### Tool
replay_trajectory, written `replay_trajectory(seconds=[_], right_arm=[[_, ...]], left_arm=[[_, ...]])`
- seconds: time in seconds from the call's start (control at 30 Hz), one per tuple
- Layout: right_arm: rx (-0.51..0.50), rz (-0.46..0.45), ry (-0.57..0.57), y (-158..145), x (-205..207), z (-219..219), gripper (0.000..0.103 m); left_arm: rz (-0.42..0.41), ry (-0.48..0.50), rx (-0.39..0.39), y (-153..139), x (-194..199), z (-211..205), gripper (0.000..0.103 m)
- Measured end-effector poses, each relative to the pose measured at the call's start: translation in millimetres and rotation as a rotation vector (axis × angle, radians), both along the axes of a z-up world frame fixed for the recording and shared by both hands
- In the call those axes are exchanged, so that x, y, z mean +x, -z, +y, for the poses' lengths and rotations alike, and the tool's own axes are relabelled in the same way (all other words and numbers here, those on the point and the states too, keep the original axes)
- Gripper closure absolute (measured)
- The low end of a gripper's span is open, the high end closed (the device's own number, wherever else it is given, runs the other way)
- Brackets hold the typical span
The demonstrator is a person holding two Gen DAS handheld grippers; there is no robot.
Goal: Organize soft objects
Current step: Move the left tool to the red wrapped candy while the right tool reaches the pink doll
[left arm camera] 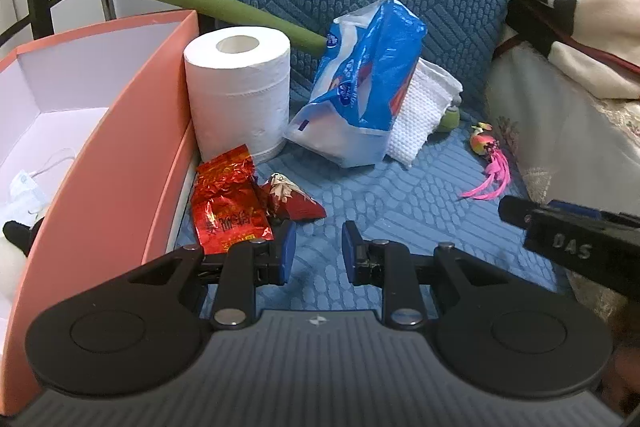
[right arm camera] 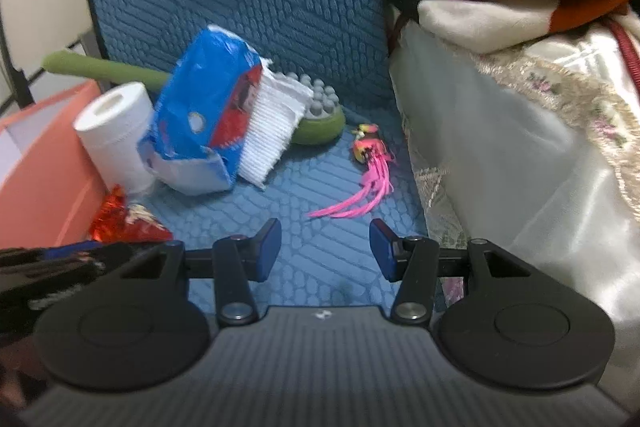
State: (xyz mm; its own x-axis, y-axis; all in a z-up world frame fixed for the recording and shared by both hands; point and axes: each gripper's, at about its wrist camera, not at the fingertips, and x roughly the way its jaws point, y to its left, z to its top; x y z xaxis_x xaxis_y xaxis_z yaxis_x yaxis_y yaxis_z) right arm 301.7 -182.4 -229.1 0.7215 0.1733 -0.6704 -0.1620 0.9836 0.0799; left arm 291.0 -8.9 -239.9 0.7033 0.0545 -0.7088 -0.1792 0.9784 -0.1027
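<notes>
Just ahead of the left gripper, and a little to its left, lies the crinkled red foil packet, flat on the textured blue seat cushion and touching the outer wall of the salmon-pink cardboard box. Its long axis runs away from the gripper toward the white toilet-paper roll standing behind it, so the near short end points back at the left finger. A small red triangular wrapped parcel sits just beside the packet on its right. The left gripper is the nearer one, and I judge it the natural choice for these two; its jaws stand apart by a narrow gap with nothing between them. The right gripper is spread wider, also empty, and aims at bare cushion; the nearest thing to it is the pink feathered toy, ahead and slightly right, feathers trailing toward the gripper and to the left. Further back leans the blue and white plastic tissue pack, tilted against a white knitted cloth. Inside the box a pale face mask is visible.
</notes>
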Motion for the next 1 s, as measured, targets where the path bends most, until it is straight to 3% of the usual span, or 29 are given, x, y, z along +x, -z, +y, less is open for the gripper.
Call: replay_trajectory(seconds=[0.07, 0.17, 0.47, 0.67, 1.0], right_arm=[[-0.004, 0.007, 0.006, 3.2, 5.6, -1.5, 0.051], [-0.013, 0.016, 0.008, 6.8, 12.9, -2.5, 0.051], [-0.045, 0.033, 0.000, 14.0, 29.4, 2.1, 0.051], [-0.049, 0.046, 0.016, 18.2, 43.2, 1.2, 0.051], [-0.040, 0.032, 0.033, 22.8, 66.9, 3.5, 0.051]], left_arm=[[0.003, -0.005, -0.007, 0.9, 2.8, 2.6, 0.072], [0.013, 0.008, 0.000, 3.4, 7.2, 5.3, 0.058], [0.019, 0.006, 0.061, 9.5, 14.2, 4.5, 0.053], [0.014, -0.035, 0.157, 15.1, 18.3, 8.5, 0.044], [0.047, -0.037, 0.225, 32.1, 33.2, 13.6, 0.044]])
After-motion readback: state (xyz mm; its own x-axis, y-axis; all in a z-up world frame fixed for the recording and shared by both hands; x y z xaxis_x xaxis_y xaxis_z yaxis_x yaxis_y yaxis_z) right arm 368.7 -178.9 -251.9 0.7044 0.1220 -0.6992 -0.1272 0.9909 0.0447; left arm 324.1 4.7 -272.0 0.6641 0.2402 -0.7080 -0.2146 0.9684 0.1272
